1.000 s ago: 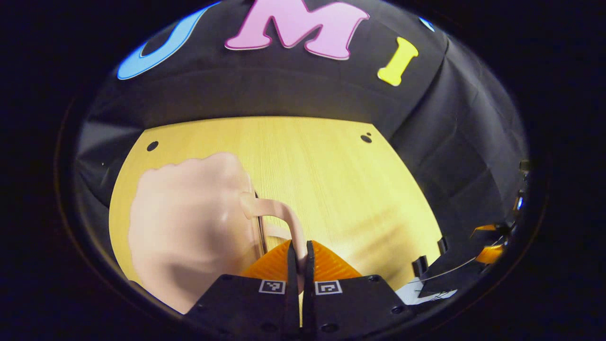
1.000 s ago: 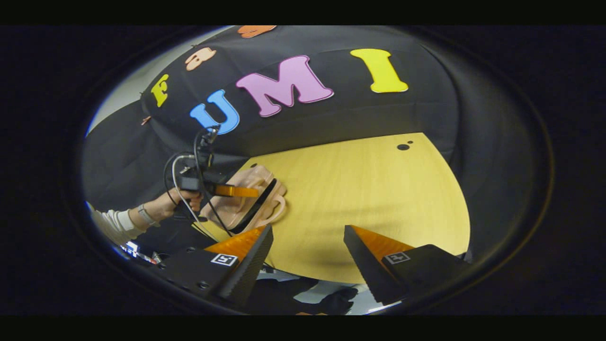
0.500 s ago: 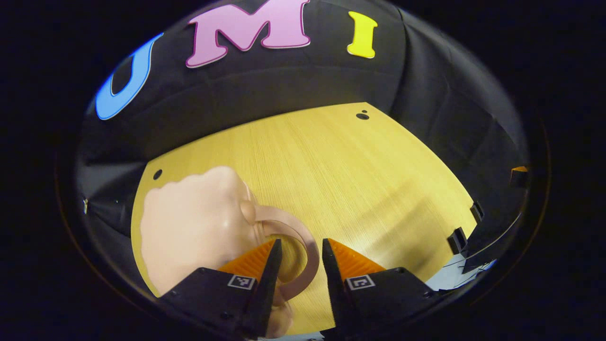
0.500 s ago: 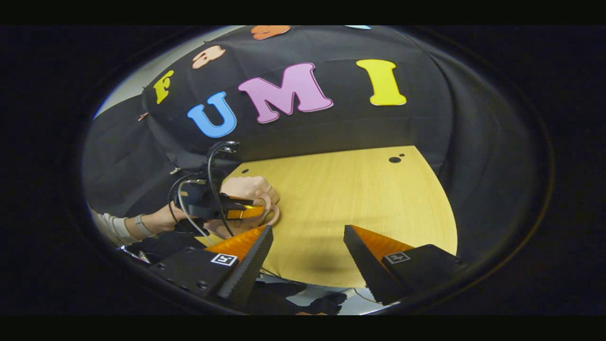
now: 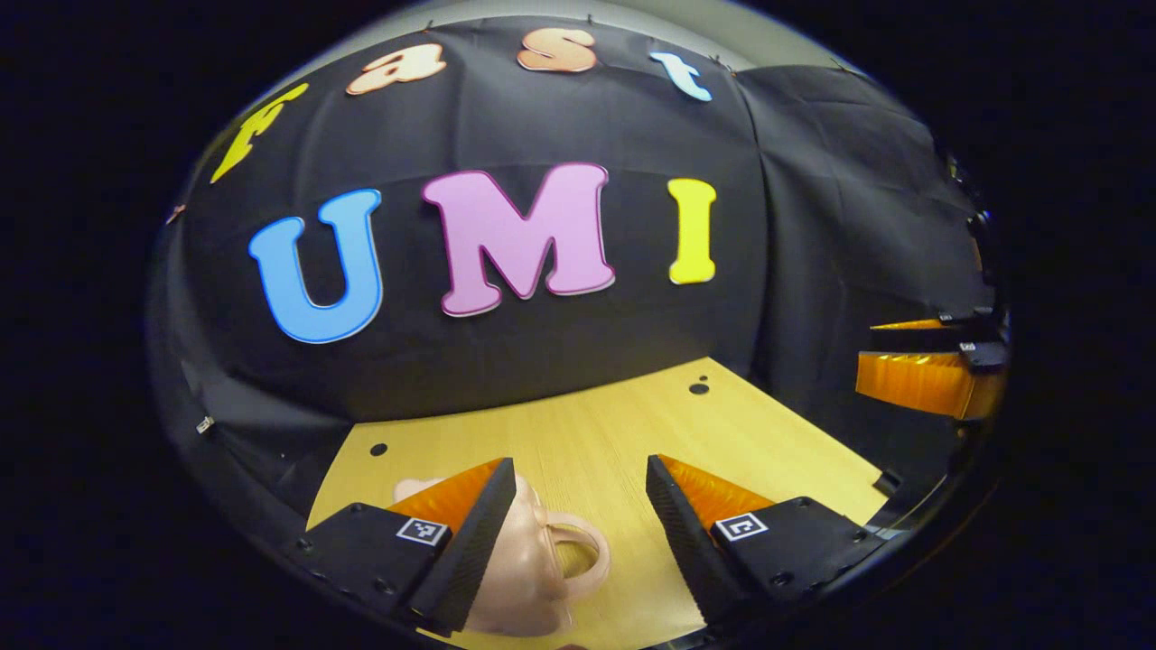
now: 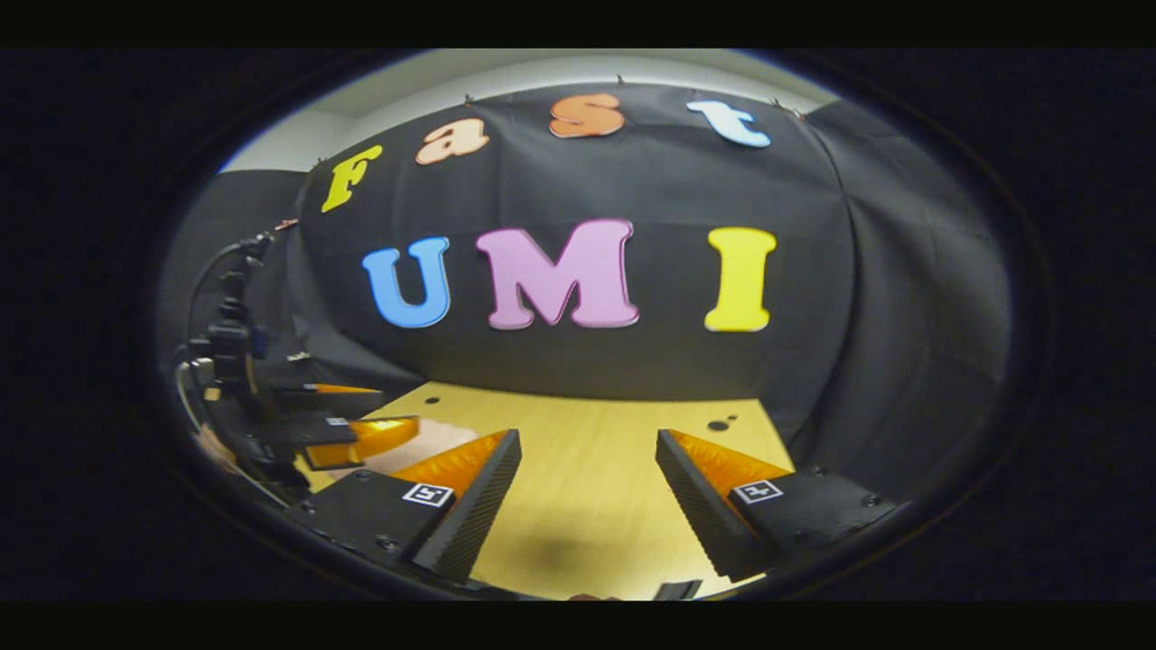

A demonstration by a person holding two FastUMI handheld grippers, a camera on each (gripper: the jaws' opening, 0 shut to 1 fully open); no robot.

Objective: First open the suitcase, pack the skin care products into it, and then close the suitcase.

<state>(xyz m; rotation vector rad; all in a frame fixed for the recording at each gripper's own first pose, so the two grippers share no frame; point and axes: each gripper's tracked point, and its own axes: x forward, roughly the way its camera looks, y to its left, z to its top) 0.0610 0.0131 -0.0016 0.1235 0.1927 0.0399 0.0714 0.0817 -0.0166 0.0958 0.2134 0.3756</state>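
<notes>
Judging by how it lies, the task looks at or near its end: suitcase (image 5: 533, 564) sits closed on the table (image 5: 596, 433), no skin care products visible.

Left gripper (image 5: 578, 524): fingers spread, holding nothing. The suitcase is at bottom centre of the left gripper view, partly behind the left finger, handle poking into the gap, no contact.

Right gripper (image 6: 587, 506): spread, empty; suitcase lower left.
</notes>
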